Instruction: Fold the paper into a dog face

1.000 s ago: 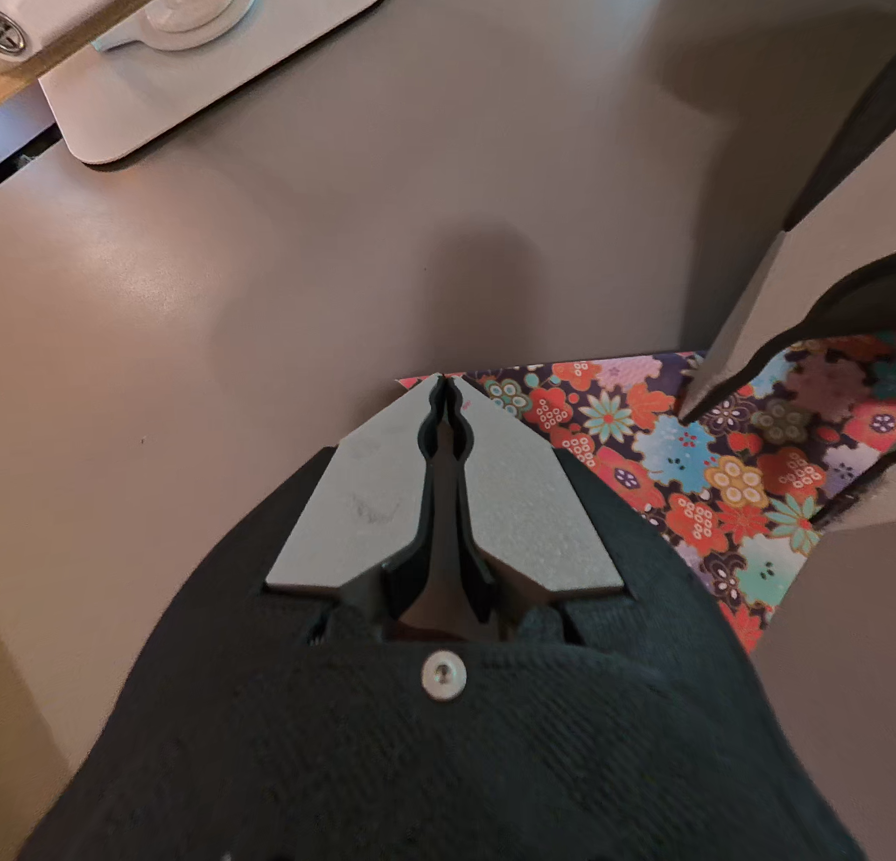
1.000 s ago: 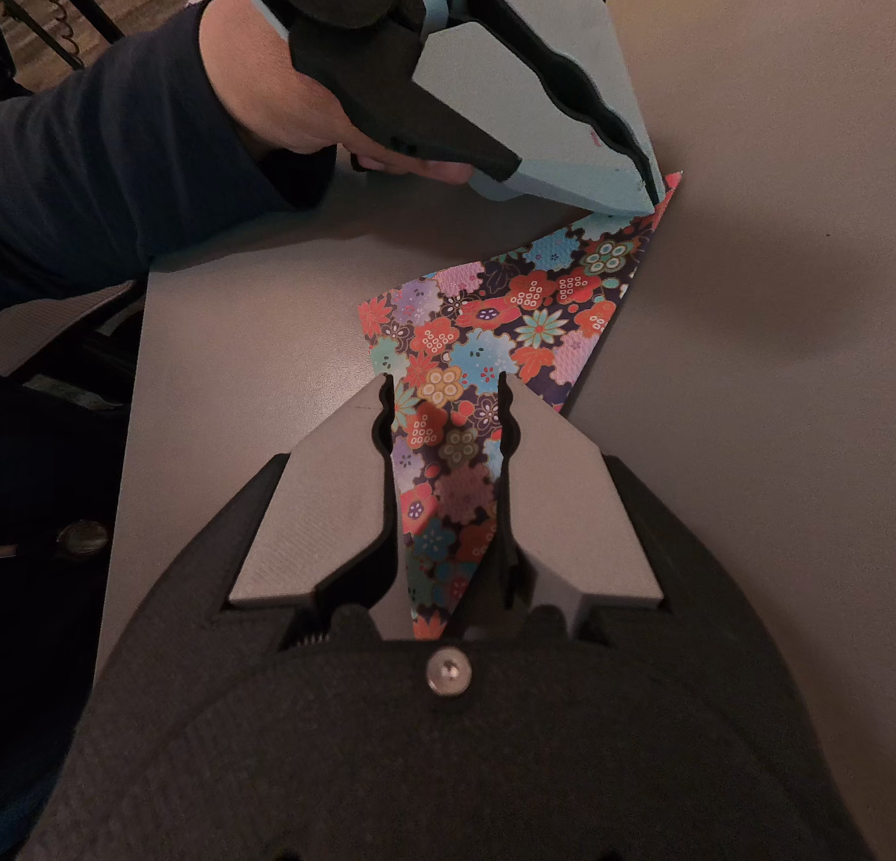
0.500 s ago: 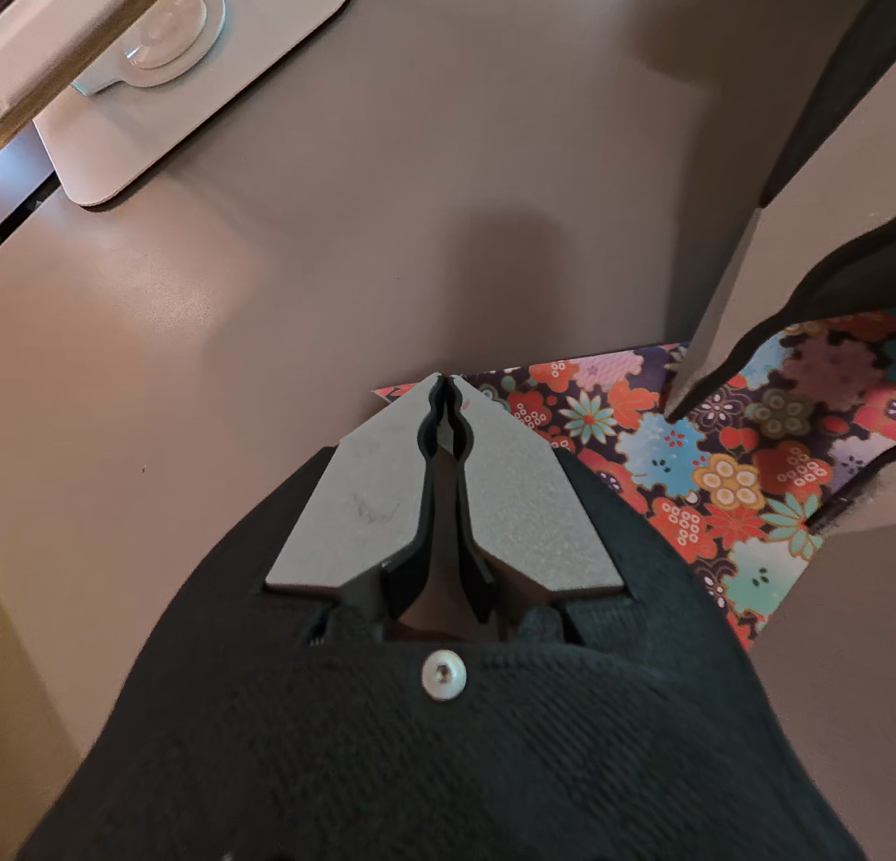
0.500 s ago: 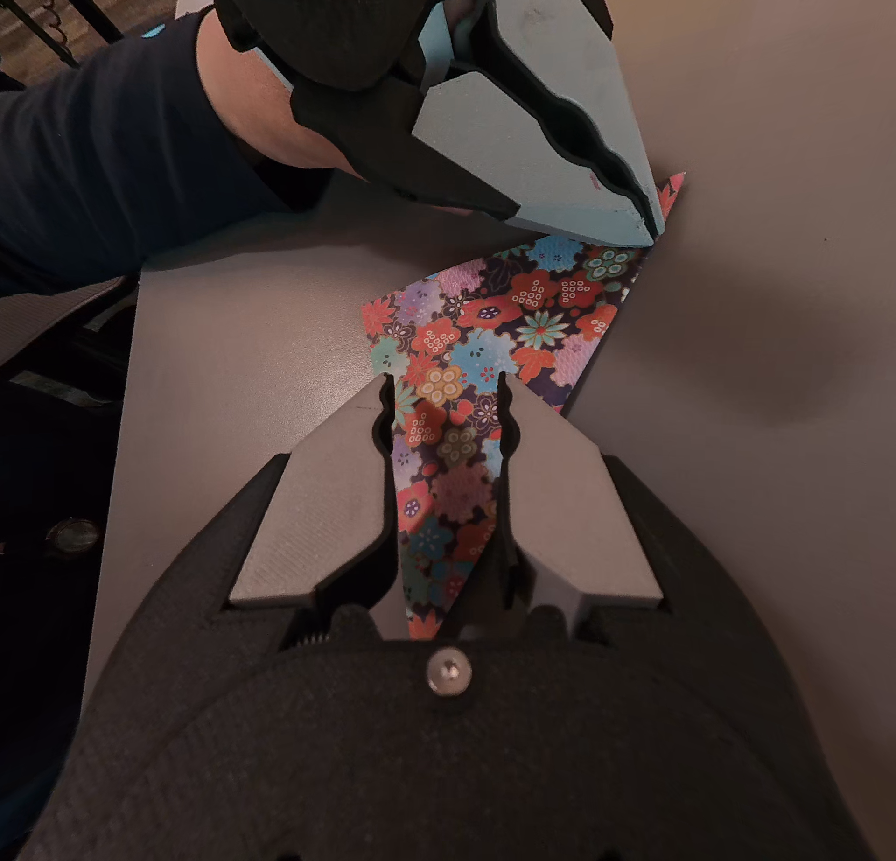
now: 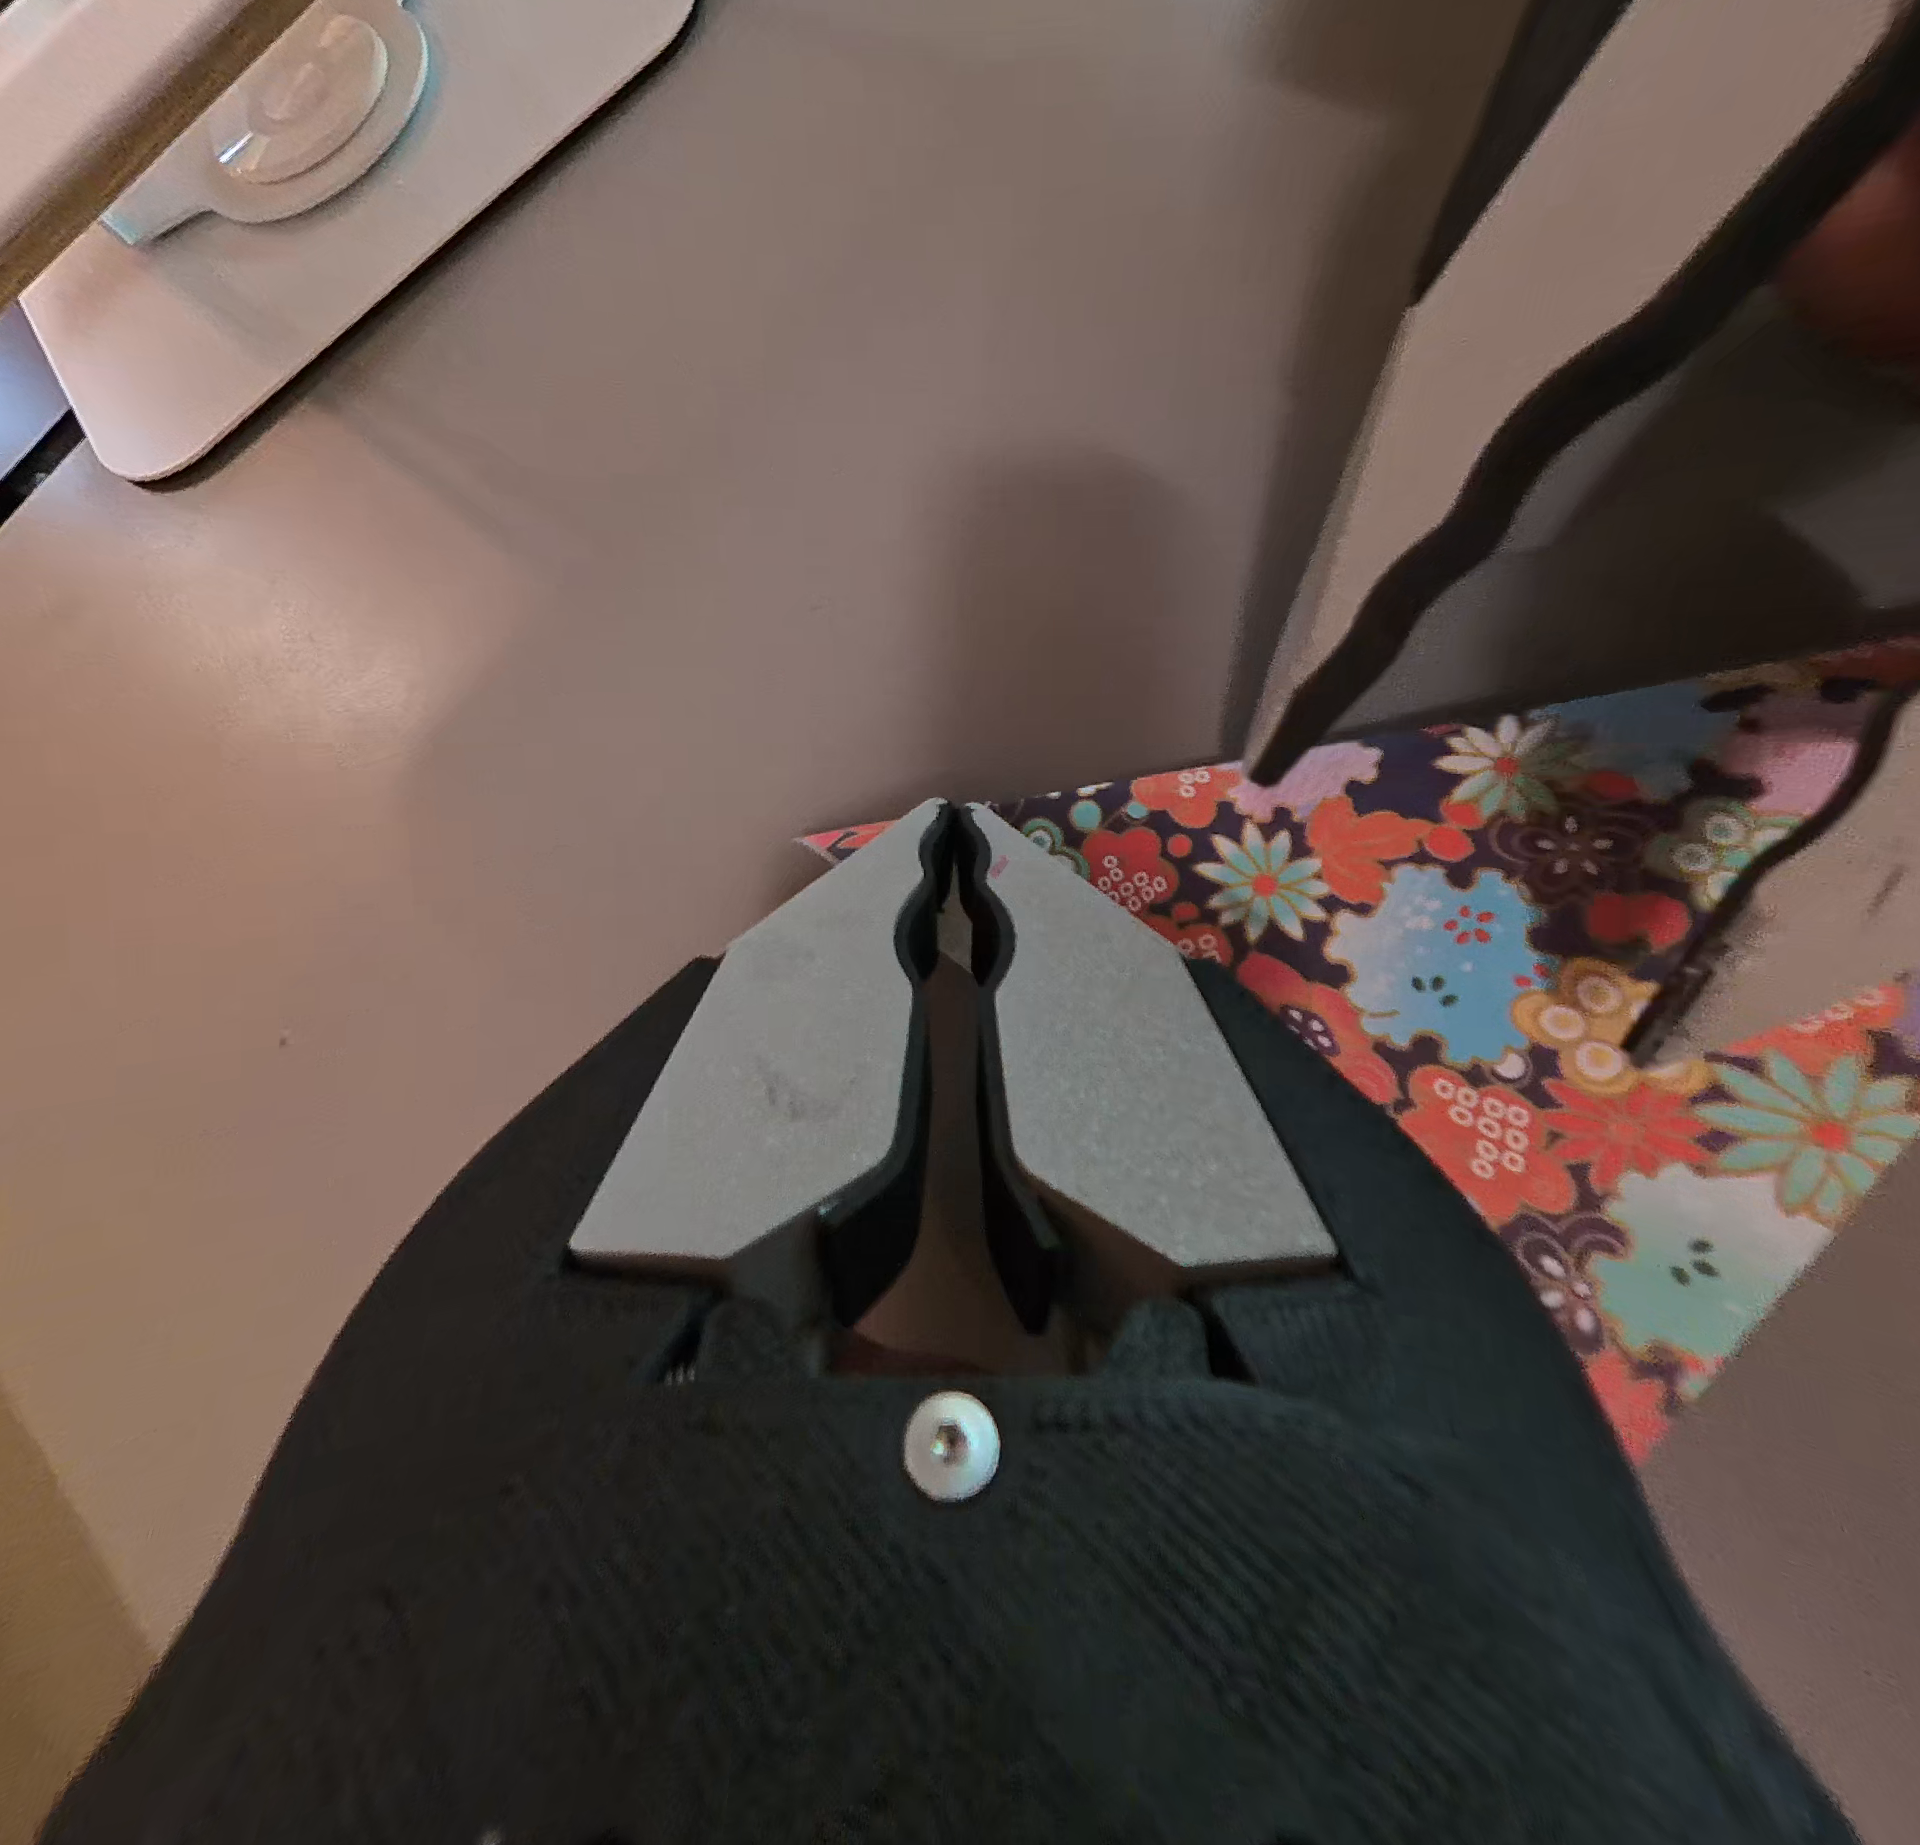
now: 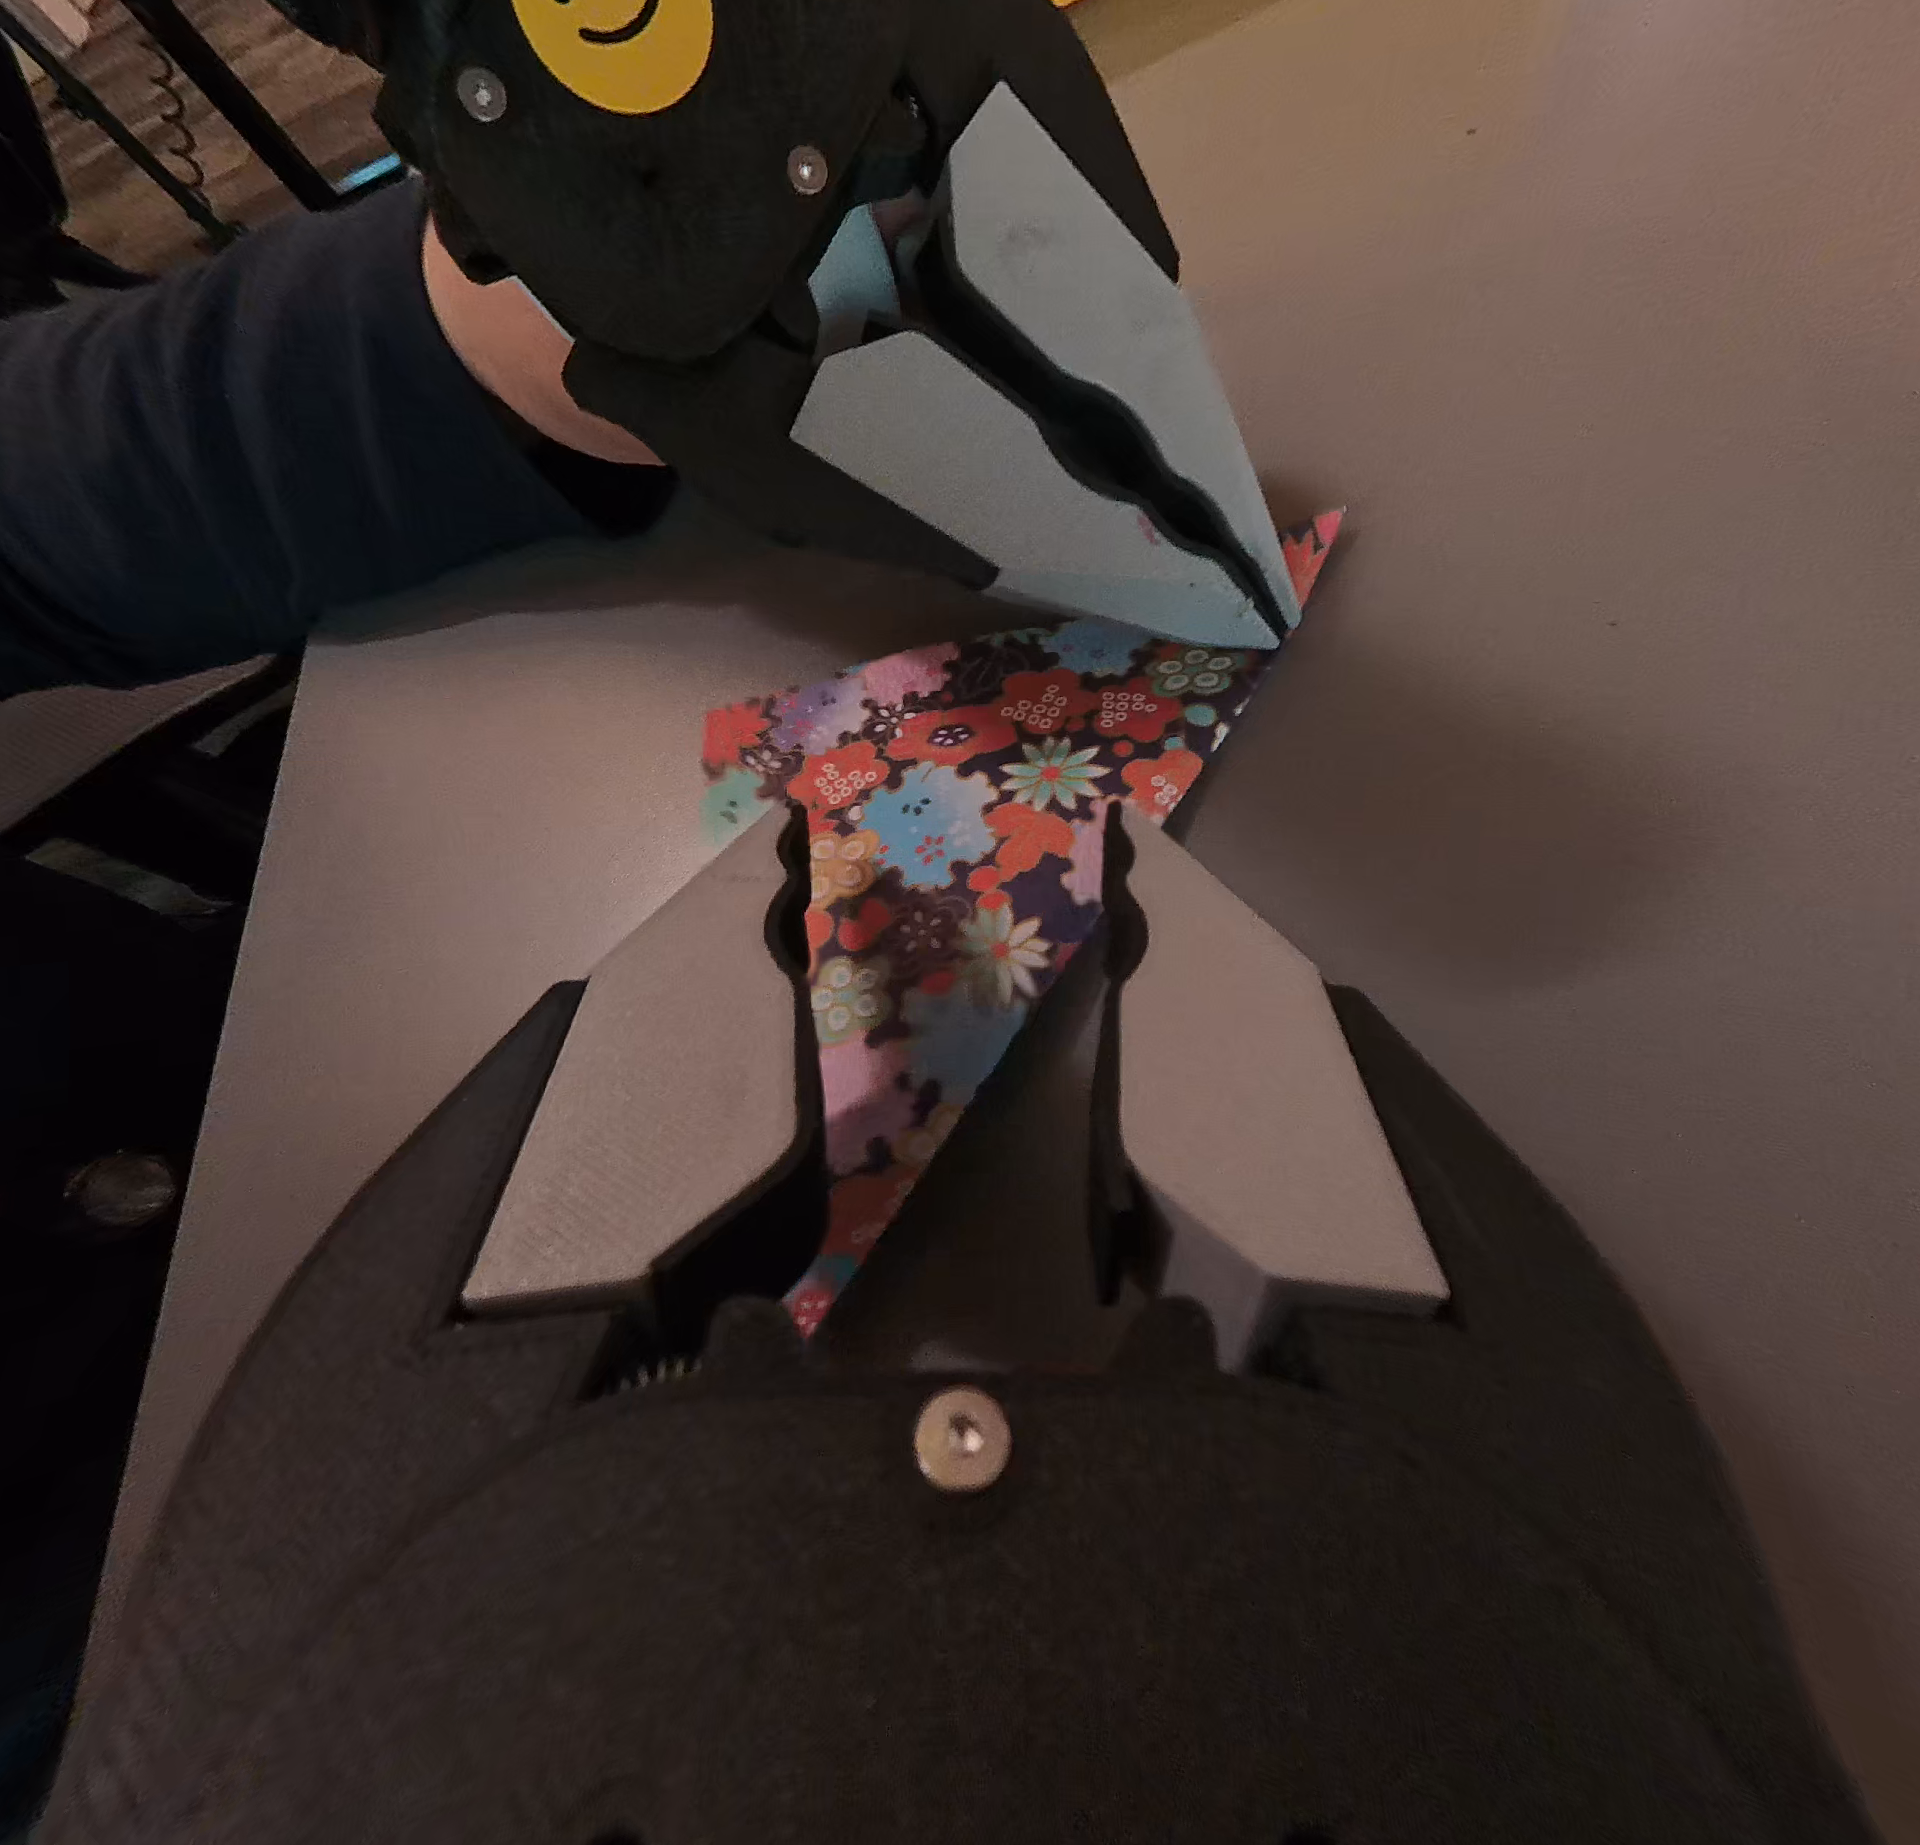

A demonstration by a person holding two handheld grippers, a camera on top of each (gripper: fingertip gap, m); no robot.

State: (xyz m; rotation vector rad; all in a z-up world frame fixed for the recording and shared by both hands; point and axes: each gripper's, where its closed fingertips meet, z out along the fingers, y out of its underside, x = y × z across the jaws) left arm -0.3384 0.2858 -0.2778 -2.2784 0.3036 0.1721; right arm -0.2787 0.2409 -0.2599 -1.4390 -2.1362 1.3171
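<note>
Floral paper point(image 6: 966, 787) flat; left claw point(image 5: 954, 816) closed at corner, right claw point(image 6: 951, 824) agape.

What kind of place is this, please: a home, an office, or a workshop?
Probably an office or study desk, though I cannot be sure. A plain grey table carries a pale flat stand base, perhaps of a monitor, and only the flowered paper. A dark railing stands beyond the table edge.

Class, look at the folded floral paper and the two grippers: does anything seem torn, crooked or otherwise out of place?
Nothing stands out. The floral paper lies flat on the table as a clean triangle, untorn. The left gripper presses shut on one corner; the right gripper is open over the paper.
</note>
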